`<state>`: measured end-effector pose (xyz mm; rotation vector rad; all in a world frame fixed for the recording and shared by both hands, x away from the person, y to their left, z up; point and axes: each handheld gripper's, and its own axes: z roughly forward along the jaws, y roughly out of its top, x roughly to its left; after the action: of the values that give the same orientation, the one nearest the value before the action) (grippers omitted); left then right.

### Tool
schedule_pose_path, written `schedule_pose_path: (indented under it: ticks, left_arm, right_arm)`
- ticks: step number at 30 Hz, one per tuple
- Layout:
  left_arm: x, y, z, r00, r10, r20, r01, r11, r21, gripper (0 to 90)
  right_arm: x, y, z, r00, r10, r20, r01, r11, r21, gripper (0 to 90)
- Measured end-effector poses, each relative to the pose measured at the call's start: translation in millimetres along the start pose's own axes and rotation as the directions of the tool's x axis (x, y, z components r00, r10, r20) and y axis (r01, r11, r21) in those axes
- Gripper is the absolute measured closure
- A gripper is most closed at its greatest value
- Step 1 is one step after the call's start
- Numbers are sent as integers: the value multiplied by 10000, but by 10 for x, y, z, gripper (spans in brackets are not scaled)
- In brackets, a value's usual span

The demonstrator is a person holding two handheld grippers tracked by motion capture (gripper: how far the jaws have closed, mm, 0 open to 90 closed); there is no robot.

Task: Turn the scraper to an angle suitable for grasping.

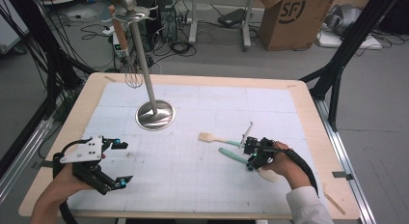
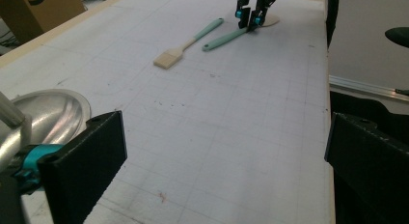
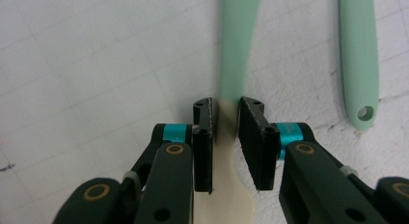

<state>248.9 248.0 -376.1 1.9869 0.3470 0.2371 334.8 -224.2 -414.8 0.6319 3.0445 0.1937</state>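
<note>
A spatula with a mint-green handle point(image 3: 237, 45) and a cream head point(image 3: 224, 195) lies flat on the white mat. My right gripper point(image 3: 226, 118) points down over it, its two pads against either side of the spatula's neck, where green meets cream. In the high view the right gripper point(image 1: 251, 154) sits at the mat's right, over the spatula point(image 1: 230, 155). A pastry brush point(image 1: 212, 137) with a green handle lies just beyond it. My left gripper point(image 1: 122, 163) rests at the near left, jaws wide open and holding nothing. Its own view shows the brush point(image 2: 185, 45), the spatula point(image 2: 223, 39) and the right gripper point(image 2: 250, 19) far off.
A metal stand point(image 1: 154, 113) with a tall pole rises at the back left of the mat; a whisk point(image 1: 133, 75) hangs from its top. A thin metal utensil point(image 1: 247, 131) lies behind the right gripper. Cardboard box point(image 1: 294, 19) and cables sit on the floor beyond the table.
</note>
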Motion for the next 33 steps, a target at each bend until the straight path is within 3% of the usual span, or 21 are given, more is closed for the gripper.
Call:
schedule_pose_path:
  ticks: [2,3,5,11,14,19,22,27,32,33]
  left_arm:
    - [-6,2,0,10000,26,14,-26,10000,-16,17]
    - [-8,5,-2,10000,54,20,-54,10000,-14,17]
    - [-9,8,-2,10000,89,33,-89,10000,-12,17]
    - [-10,9,-11,10000,81,9,-81,10000,-31,17]
    - [-10,8,-15,10000,79,-6,-79,10000,-33,17]
    - [1,1,-19,10000,51,-61,-51,10000,-17,17]
    - [4,-3,-19,10000,70,-52,-70,10000,-1,17]
    - [20,-18,-11,10000,0,-46,0,10000,16,17]
    - [30,-25,-16,10000,-49,-78,49,10000,0,17]
    - [31,-25,-16,10000,-64,-71,64,10000,-9,17]
  right_arm:
    - [21,38,4,10000,4,29,-5,9998,223,771]
    - [10,51,10,9996,-262,80,259,9990,359,774]
    - [15,80,8,9999,-110,28,108,9983,571,784]
    - [45,116,12,9996,-226,188,211,9966,790,811]
    - [67,120,2,9984,-518,211,500,9955,808,812]
    - [75,97,-69,9966,-815,-87,814,9966,-96,812]
    - [91,102,-174,9959,-848,-321,811,9915,-1020,812]
    - [83,129,-371,9924,-918,-822,690,9669,-2457,811]
    - [91,157,-557,9857,-1304,-1068,805,9209,-3815,811]
    - [90,165,-585,9834,-1500,-1021,945,9038,-4174,811]
